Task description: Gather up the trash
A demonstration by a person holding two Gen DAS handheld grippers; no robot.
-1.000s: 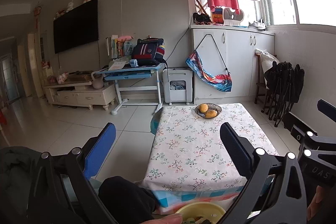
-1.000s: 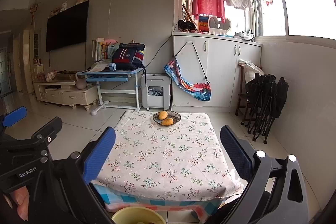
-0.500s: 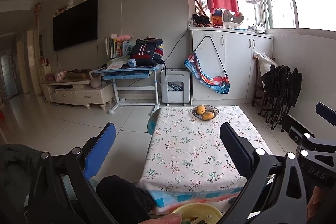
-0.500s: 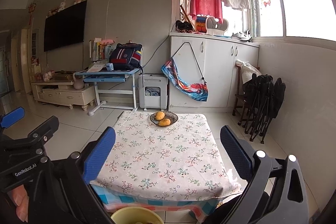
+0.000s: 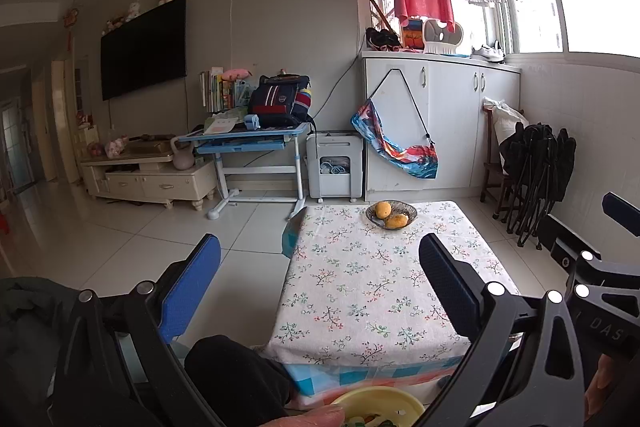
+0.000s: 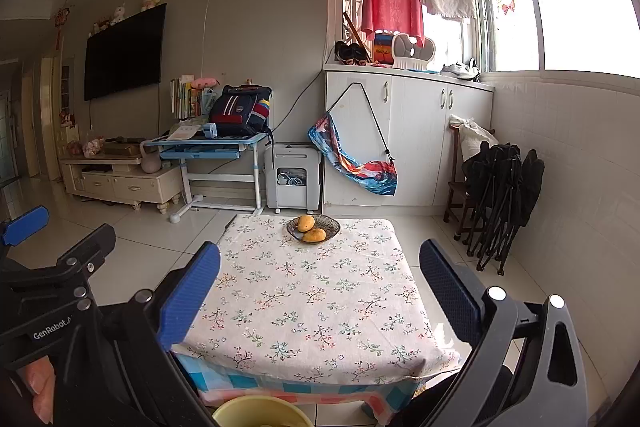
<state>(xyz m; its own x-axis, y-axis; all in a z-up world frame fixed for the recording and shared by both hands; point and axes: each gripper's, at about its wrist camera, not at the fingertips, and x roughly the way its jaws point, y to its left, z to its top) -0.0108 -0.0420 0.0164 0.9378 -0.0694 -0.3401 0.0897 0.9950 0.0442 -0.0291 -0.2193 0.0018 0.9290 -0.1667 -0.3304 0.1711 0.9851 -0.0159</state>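
A yellow bin (image 5: 380, 405) with scraps inside sits at the bottom edge of the left wrist view, below my left gripper (image 5: 320, 287), which is open and holds nothing. The same yellow bin (image 6: 258, 411) shows at the bottom of the right wrist view, beneath my open, empty right gripper (image 6: 320, 287). Both grippers are held up in front of a low table (image 5: 380, 291) with a floral cloth. I see no loose trash on the cloth. A dark bowl (image 6: 313, 227) with two orange fruits stands at the table's far end.
A blue desk (image 5: 248, 141) with a backpack, a TV stand (image 5: 148, 179), a small white unit (image 5: 335, 167) and white cabinets (image 5: 440, 127) line the back wall. Folded black chairs (image 6: 504, 203) lean at the right wall. A person's dark knee (image 5: 236, 375) is near the table's left corner.
Both views have drifted back and slightly up from the table, so it looks a little smaller and lower. Both grippers have stayed open.
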